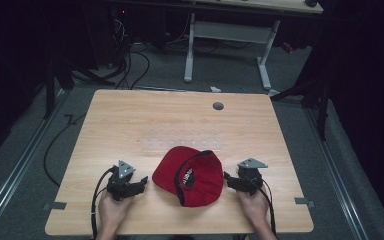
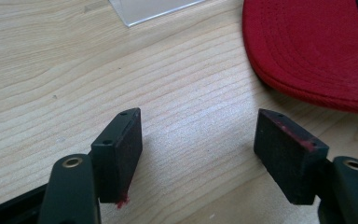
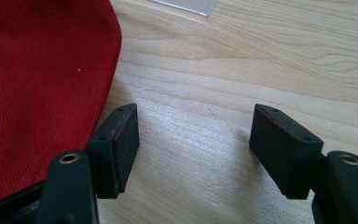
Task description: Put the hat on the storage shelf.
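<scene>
A red cap with a black inner band lies upside down on the wooden table, near the front middle. My left gripper rests on the table just left of the cap, open, its jaws wide apart over bare wood. The cap's brim lies ahead and to the right of those jaws. My right gripper sits at the cap's right side, open with nothing between its jaws. The cap's red cloth lies beside its left jaw.
A clear plastic strip lies flat on the table behind the cap; its corner also appears in both gripper views. A grey round cap sits at the table's far edge. Beyond stand a white desk frame and floor cables.
</scene>
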